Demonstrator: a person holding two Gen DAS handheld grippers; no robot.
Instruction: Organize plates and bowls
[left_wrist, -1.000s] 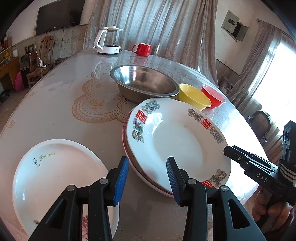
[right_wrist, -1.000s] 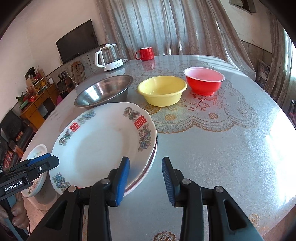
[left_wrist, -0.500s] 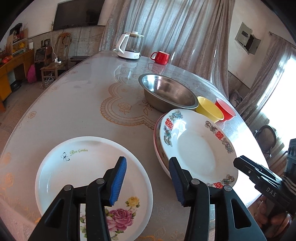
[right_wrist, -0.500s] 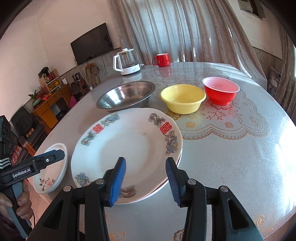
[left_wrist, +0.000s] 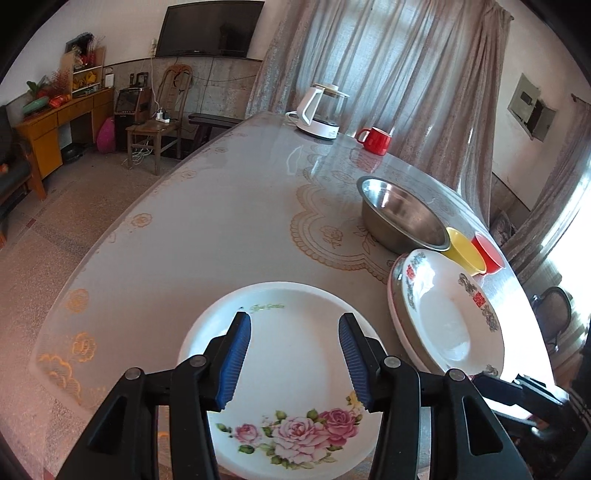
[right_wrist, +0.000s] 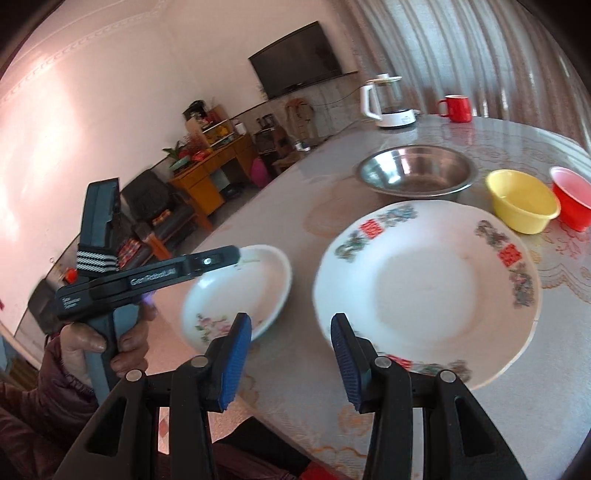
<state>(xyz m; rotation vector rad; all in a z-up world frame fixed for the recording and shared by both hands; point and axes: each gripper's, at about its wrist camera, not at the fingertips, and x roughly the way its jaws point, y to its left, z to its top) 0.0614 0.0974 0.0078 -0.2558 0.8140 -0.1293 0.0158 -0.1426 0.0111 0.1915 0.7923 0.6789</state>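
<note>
You swung left gripper (left_wrist: 294, 356) off stacked dragon-pattern white plates (left_wrist: 448, 314) onto round white rose-print plate (left_wrist: 295, 373) near table edge; jaws released, nothing gripped. Right gripper (right_wrist: 291, 356) widened a second ago, gaped empty between both plates. Right view alone showed your hand (right_wrist: 99, 343) on left handle. Steel bowl (right_wrist: 415, 173), yellow bowl (right_wrist: 522, 201), red bowl (right_wrist: 572, 197) lined up behind.

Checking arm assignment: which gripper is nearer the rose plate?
Left. The left gripper hangs over the rose plate; the right gripper sits beside it, toward the large plate.
</note>
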